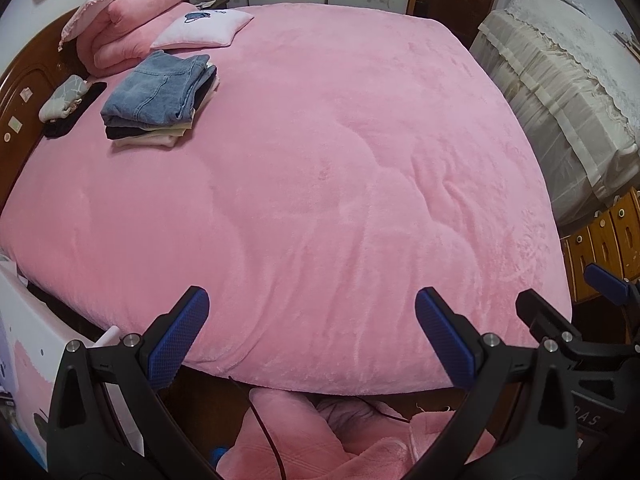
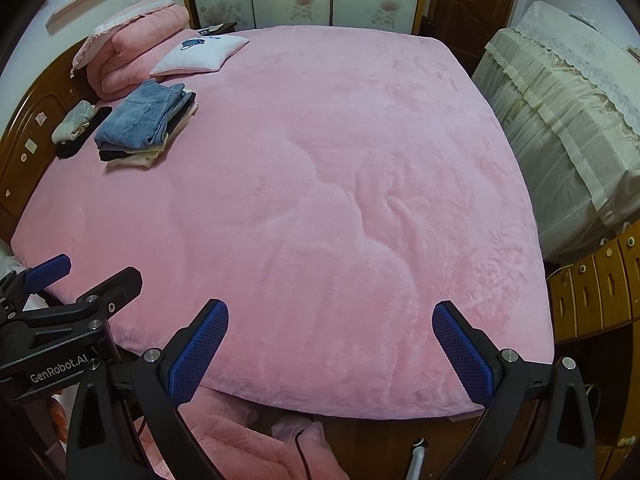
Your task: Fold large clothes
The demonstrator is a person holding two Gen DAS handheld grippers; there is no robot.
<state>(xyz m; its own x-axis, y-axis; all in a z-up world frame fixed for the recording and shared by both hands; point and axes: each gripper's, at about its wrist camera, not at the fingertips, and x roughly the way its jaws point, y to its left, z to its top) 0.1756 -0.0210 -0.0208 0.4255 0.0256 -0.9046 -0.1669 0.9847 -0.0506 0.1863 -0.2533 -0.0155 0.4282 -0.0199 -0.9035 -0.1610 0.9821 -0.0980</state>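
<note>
A stack of folded clothes with blue jeans on top lies on the pink bed at the far left; it also shows in the right wrist view. My left gripper is open and empty above the bed's near edge. My right gripper is open and empty too, beside the left one. Pink fluffy cloth lies on the floor below the bed edge, and it shows in the right wrist view as well.
A folded pink quilt and a white cushion sit at the headboard end. A small grey and black bundle lies by the wooden headboard. Covered furniture stands to the right. A white box stands at the lower left.
</note>
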